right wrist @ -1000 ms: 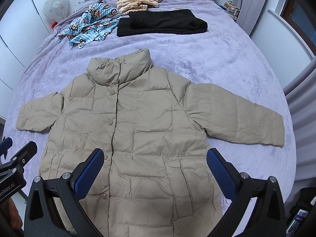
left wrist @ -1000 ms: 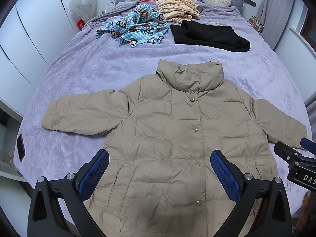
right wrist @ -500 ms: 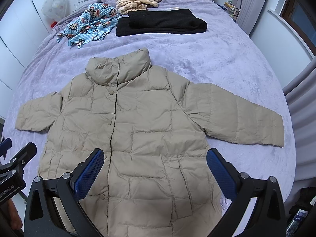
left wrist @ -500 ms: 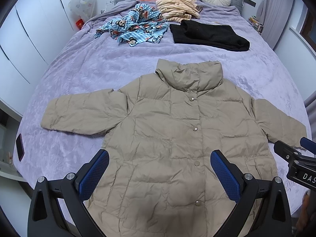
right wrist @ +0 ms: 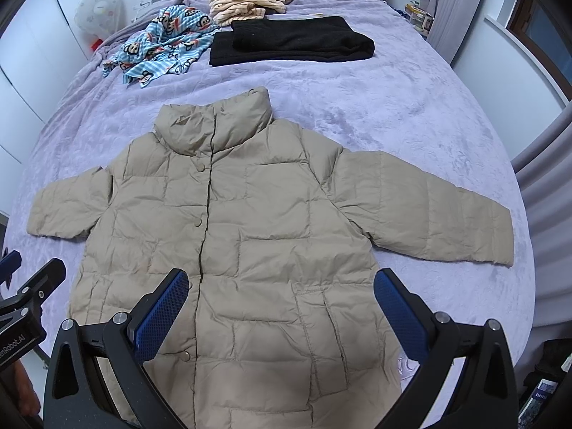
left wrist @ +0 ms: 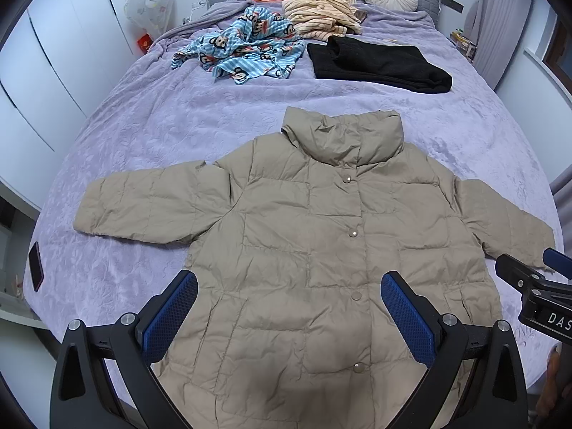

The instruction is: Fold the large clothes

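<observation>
1. The beige puffer jacket (left wrist: pixel 307 250) lies face up and spread flat on the purple bedspread (left wrist: pixel 171 121), snaps closed down the front, stand-up collar (left wrist: pixel 343 136) at the far end and hem at the near edge. Laid out like this, every fold line is reachable, which suits the start of folding; no fold shows yet.
2. Both sleeves stretch sideways: the left sleeve (left wrist: pixel 150 203) toward the left edge of the bed, the right sleeve (right wrist: pixel 429 207) toward the right. I judge they are set out so each can be turned in over the body first.
3. The left gripper (left wrist: pixel 286 318) hovers above the near lower front of the jacket, pointing toward the collar, blue pads spread wide with nothing between them.
4. The right gripper (right wrist: pixel 282 307) hangs beside it over the near right part of the hem, likewise spread wide and empty. Each gripper shows at the edge of the other's view, so they sit side by side.
5. At the far end, well apart from the jacket, lie a monkey-print blue garment (left wrist: pixel 243 50), a striped cream garment (left wrist: pixel 321 18) and a folded black garment (left wrist: pixel 379 68). A dark phone (left wrist: pixel 35 266) rests at the near left edge.
</observation>
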Demonstrator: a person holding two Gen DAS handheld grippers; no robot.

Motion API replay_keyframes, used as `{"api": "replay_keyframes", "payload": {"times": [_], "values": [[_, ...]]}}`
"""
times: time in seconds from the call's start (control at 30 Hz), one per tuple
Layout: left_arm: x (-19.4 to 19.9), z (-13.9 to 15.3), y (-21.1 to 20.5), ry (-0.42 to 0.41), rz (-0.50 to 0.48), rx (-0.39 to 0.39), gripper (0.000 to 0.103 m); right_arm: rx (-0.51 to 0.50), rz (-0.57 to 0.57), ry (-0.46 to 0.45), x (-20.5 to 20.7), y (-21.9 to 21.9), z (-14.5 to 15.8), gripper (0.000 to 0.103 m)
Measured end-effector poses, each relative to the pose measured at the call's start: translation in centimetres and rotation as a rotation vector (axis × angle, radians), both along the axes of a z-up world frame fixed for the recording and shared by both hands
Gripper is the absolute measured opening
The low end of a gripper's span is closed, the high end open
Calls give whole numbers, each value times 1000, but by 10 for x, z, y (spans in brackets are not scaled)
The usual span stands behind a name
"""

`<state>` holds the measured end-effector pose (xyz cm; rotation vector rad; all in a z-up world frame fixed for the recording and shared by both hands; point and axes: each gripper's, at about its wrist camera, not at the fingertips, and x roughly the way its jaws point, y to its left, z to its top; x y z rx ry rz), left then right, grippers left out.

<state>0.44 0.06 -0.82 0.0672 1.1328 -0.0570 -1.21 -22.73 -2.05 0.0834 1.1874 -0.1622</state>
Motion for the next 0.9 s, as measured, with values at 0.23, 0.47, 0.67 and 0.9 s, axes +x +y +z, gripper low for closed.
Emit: {"api": "replay_keyframes", "payload": {"times": [0.23, 0.47, 0.67, 0.9], "values": [[0, 0, -1, 0, 1, 1, 103, 1, -1, 1, 0, 0, 0, 103], [-1, -7, -6, 18, -10, -7, 103, -2, 2, 11, 0, -2, -1, 103], [4, -23, 2, 69, -16, -36, 103, 29, -2, 15, 2, 6, -10, 103], [13, -49, 56, 108, 32, -135, 103, 120, 13, 30, 2, 24, -23, 103]]}}
